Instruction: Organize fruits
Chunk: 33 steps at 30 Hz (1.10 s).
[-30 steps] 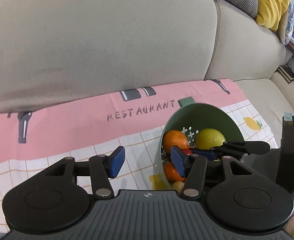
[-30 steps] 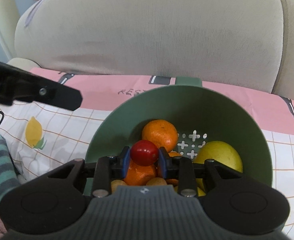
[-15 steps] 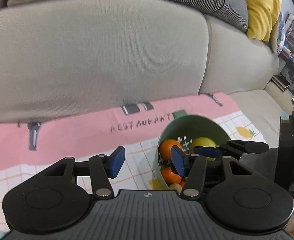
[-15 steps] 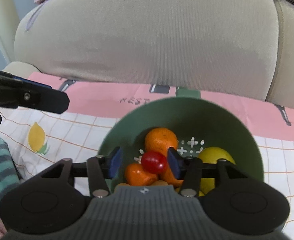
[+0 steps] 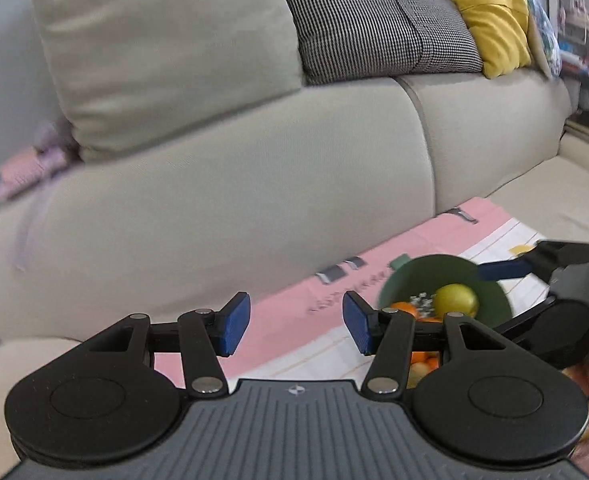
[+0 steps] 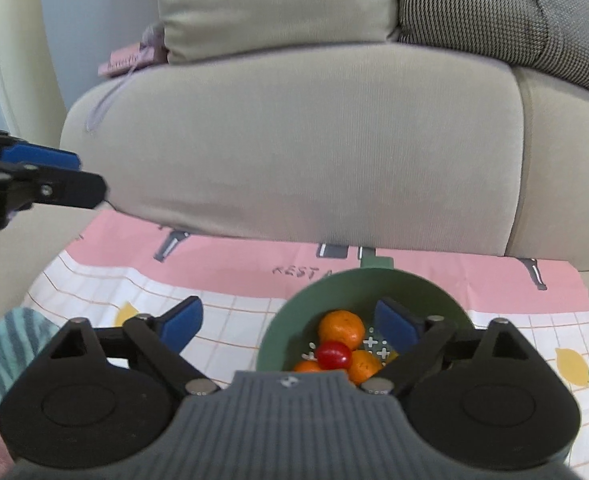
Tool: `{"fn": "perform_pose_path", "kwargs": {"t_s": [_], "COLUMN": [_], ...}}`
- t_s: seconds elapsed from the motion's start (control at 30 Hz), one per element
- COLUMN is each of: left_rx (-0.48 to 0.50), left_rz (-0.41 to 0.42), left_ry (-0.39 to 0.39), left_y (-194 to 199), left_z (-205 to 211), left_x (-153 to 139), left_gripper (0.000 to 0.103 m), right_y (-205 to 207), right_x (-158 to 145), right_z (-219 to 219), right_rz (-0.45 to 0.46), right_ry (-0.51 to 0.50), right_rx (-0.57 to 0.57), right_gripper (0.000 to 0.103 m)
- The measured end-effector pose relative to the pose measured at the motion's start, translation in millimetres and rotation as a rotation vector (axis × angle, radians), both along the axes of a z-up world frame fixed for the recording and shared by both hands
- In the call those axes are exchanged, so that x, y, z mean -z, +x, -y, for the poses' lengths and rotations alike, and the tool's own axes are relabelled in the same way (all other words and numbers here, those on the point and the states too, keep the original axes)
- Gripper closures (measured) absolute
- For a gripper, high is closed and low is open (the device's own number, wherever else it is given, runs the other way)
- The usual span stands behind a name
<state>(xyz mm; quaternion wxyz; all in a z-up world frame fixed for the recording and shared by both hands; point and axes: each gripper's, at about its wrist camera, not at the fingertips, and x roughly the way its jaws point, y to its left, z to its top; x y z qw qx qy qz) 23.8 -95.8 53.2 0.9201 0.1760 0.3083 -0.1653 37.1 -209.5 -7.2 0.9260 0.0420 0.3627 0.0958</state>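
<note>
Fruit in the green bowl, both grippers empty

A round green bowl (image 6: 278, 332) with a cross-perforated floor sits on a pink and checked cloth (image 6: 234, 268) by a beige sofa (image 6: 294, 140). Inside lie smooth oranges (image 6: 341, 329), a glossy red tomato (image 6: 333, 355) resting on them, and a yellow lemon (image 5: 455, 301). The right gripper (image 6: 288, 326) hovers above the bowl, fingers spread wide, holding nothing. The left gripper (image 5: 296, 326) hangs left of the bowl, fingers wide apart, empty
</note>
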Motion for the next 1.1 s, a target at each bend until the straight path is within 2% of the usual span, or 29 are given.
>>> {"fn": "perform_pose_path", "kwargs": {"t_s": [0.1,0.2,0.37,0.57,0.7,0.73,0.83,0.93,1.1], "left_rx": [-0.016,-0.025,-0.039,-0.090,-0.118,-0.122,-0.125,-0.141,-0.157], "left_rz": [0.039,0.071,0.085,0.079,0.079,0.080,0.069,0.021,-0.041], "left_ry": [0.052,0.069,0.017,-0.071,-0.060,-0.054,-0.066,-0.087,-0.104], "left_y": [-13,-26,-47,-67,-73,-74,-76,-74,-69], "left_z": [-11,-22,-33,-36,-31,-29,-25,-24,-22], "left_x": [-12,-17,-10,16,32,35,43,53,67], "left_gripper": [0.040,0.039,0.038,0.037,0.035,0.031,0.026,0.022,0.022], "right_y": [-16,-31,-50,-70,-78,-79,-84,-89,-94], "right_x": [-10,-17,-20,-14,-10,-10,-8,-5,-1], "right_z": [-10,-22,-38,-50,-52,-52,-51,-52,-49], "right_rz": [0.030,0.051,0.048,0.030,0.028,0.029,0.020,0.025,0.007], "right_ry": [-0.018,-0.040,-0.038,-0.031,-0.044,-0.049,-0.078,-0.121,-0.161], "right_rx": [0.000,-0.004,-0.007,0.004,0.035,0.040,0.062,0.076,0.112], "right_gripper": [0.008,0.007,0.007,0.006,0.005,0.004,0.004,0.004,0.004]}}
